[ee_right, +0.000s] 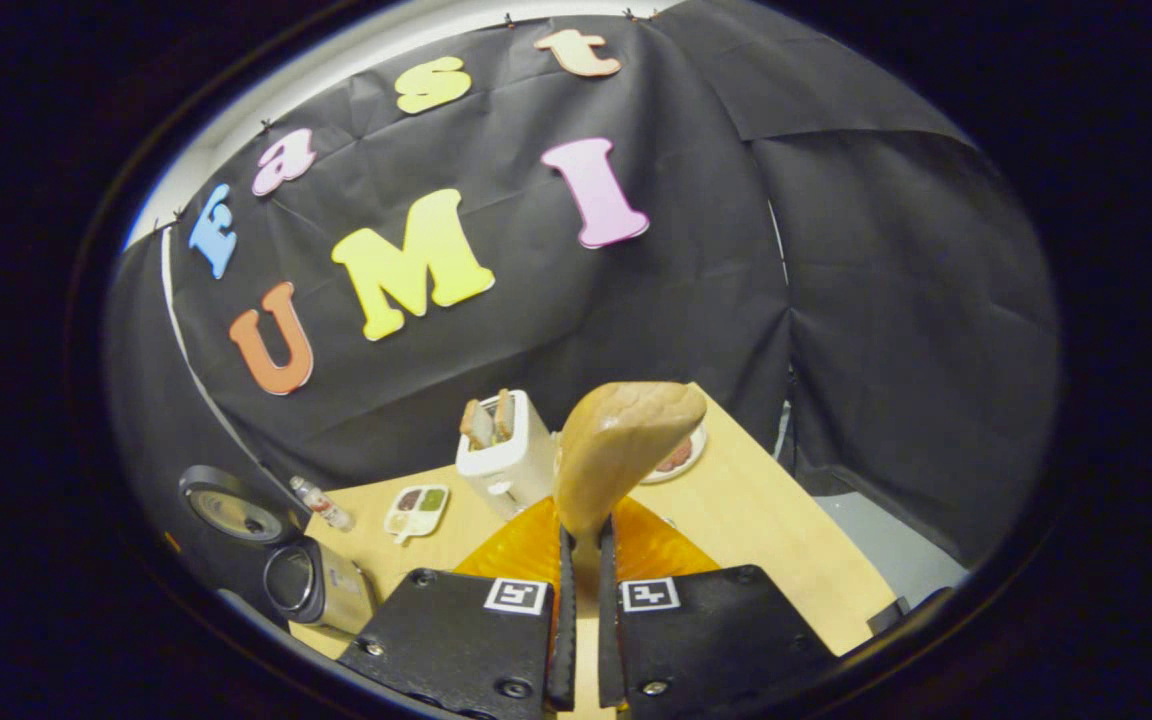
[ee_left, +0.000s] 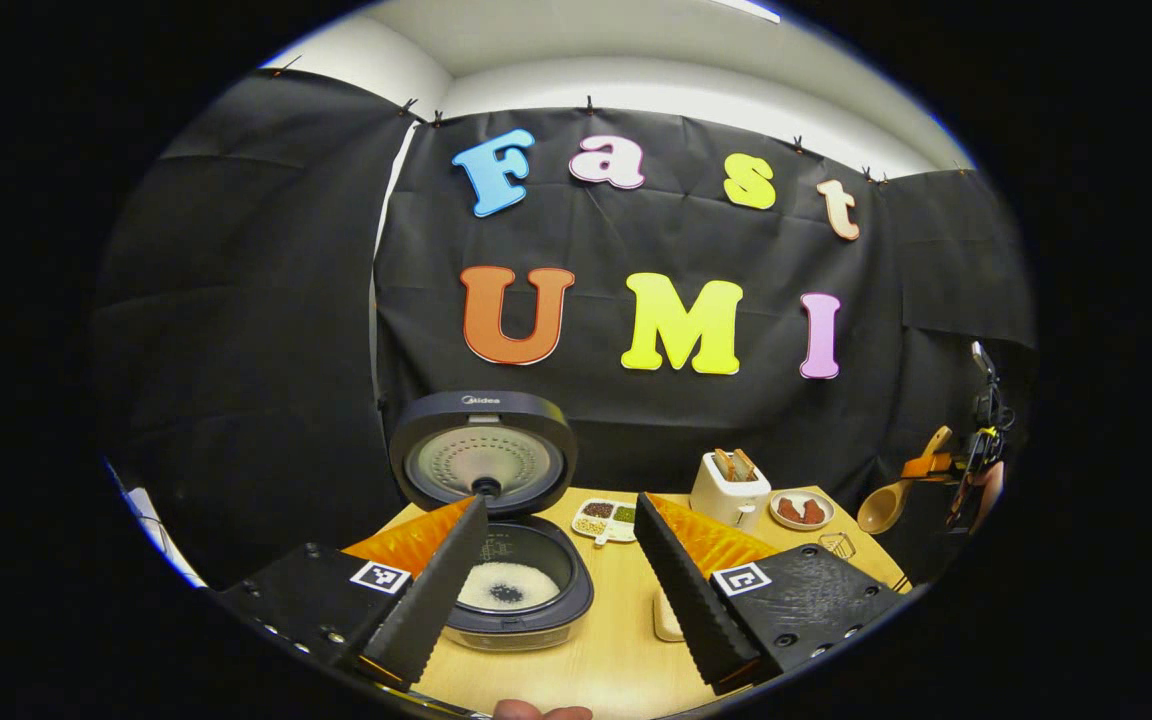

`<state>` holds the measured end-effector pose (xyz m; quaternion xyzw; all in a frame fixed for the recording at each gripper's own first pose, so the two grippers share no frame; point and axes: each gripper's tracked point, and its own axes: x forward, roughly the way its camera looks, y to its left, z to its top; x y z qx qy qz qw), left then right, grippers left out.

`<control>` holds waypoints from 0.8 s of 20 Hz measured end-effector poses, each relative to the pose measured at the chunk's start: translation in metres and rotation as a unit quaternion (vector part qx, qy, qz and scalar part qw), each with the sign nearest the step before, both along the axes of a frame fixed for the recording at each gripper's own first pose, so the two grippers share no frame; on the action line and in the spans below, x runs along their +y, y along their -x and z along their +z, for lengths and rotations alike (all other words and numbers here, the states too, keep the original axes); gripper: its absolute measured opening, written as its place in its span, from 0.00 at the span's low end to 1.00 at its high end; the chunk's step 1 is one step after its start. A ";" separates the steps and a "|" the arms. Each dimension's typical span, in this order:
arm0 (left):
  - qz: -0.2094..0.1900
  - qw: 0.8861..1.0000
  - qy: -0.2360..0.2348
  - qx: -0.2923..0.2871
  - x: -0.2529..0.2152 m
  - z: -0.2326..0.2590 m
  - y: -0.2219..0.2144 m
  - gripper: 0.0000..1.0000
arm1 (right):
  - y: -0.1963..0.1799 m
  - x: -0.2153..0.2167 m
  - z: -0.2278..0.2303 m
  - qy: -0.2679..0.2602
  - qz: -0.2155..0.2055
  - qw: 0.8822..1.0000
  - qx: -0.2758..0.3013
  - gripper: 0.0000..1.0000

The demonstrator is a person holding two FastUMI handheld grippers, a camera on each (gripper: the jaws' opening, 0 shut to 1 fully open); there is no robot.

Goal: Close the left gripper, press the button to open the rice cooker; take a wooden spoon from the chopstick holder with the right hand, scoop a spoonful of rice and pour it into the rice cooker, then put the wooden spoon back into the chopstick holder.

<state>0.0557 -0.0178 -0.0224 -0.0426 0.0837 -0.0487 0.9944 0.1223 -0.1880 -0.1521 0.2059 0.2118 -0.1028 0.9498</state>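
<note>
In the right gripper view, the right gripper (ee_right: 582, 600) has its two fingers drawn nearly together on the handle of the wooden spoon (ee_right: 616, 450), pinching it; the spoon's long axis runs straight forward and up from the fingers, bowl uppermost, with the bowl's rounded back facing the camera so I cannot tell whether it carries rice. Beyond the bowl stand a toaster (ee_right: 504, 450) and a small plate (ee_right: 681, 455) on the table (ee_right: 766, 520), and far off at the lower left of the same view the rice cooker (ee_right: 321, 590) sits with its lid up. In the left gripper view, the left gripper (ee_left: 561, 585) hovers with its fingers spread wide and nothing between them; just past its left finger the rice cooker (ee_left: 516, 580) lies open, white rice with a dark spot in its middle visible in the pot, the lid standing upright behind. Farther back a divided dish (ee_left: 606, 520) of grains sits near the toaster (ee_left: 729, 488), and at the far right edge the wooden spoon (ee_left: 891, 500) hangs in the air above the table's corner, slanted with bowl low and handle up. The chopstick holder I cannot make out with any certainty. Judging from this, the button step is done, and whichever spoon move comes next belongs to the right hand, well apart from the cooker, which lies nearer the left.
</note>
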 end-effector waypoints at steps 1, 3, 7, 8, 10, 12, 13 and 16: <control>0.003 1.000 -0.001 0.001 -0.007 0.002 -0.004 0.95 | -0.007 -0.008 -0.010 -0.003 0.001 1.000 0.006 0.14; 0.008 1.000 -0.002 0.003 -0.017 0.004 -0.007 0.95 | -0.023 -0.020 -0.027 -0.007 0.002 1.000 0.014 0.14; 0.028 0.999 0.005 0.015 -0.027 0.006 -0.013 0.94 | -0.050 -0.030 -0.068 -0.030 0.007 0.999 0.033 0.14; 0.035 0.999 0.002 0.018 -0.025 0.004 -0.013 0.94 | -0.054 -0.031 -0.079 -0.033 0.007 0.999 0.040 0.14; 0.048 0.999 -0.002 0.023 -0.022 0.006 -0.010 0.95 | -0.061 -0.035 -0.102 -0.039 0.005 0.998 0.056 0.14; 0.059 0.998 -0.005 0.027 -0.020 0.005 -0.009 0.95 | -0.064 -0.040 -0.123 -0.052 0.000 0.996 0.069 0.14; 0.063 0.998 -0.007 0.029 -0.019 0.005 -0.008 0.95 | -0.067 -0.042 -0.130 -0.060 -0.004 0.996 0.073 0.14; 0.072 0.997 -0.010 0.032 -0.018 0.005 -0.007 0.95 | -0.075 -0.043 -0.149 -0.080 -0.015 0.993 0.082 0.14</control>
